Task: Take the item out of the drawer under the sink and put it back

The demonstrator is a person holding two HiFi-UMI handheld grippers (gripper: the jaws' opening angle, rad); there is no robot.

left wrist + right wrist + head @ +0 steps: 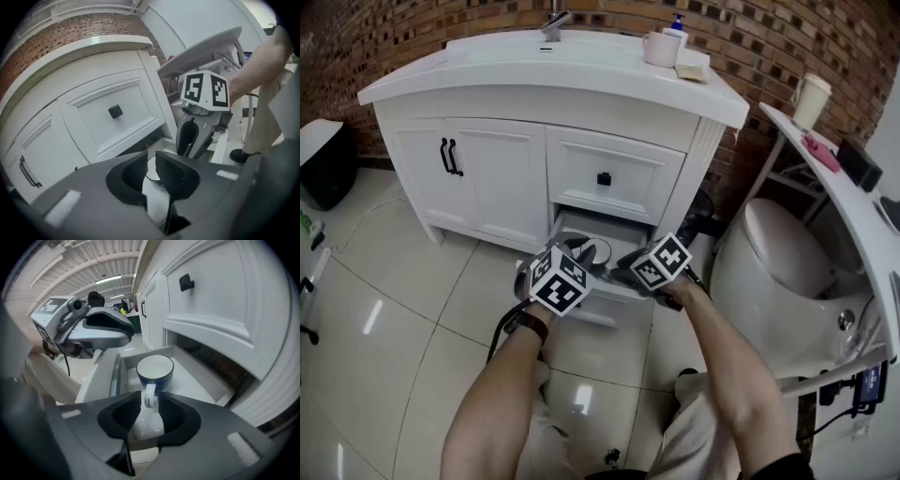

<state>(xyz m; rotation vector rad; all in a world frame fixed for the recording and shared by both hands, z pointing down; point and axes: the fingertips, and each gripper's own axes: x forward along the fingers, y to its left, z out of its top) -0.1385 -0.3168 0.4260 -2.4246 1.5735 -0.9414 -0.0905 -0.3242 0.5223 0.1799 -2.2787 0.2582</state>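
Note:
The lower drawer (602, 298) of the white sink cabinet stands pulled out. In it sits a mug (154, 369), blue outside and white inside, upright on the drawer floor (197, 380); it also shows in the head view as the mug (596, 251). My right gripper (150, 409) reaches into the drawer with the mug's white handle (150, 397) between its jaws, which stand wide and are not clamped. My left gripper (150, 176) hovers over the drawer's left side, open with nothing held. From above, the left gripper (570, 267) and right gripper (628, 270) sit side by side.
Above the open drawer is a closed drawer with a black knob (604, 178), and cabinet doors (478, 173) are to its left. A toilet (787, 267) stands close on the right. A cup (661, 49) and soap bottle (677, 26) sit on the sink top. A white shelf (844, 197) runs along the right.

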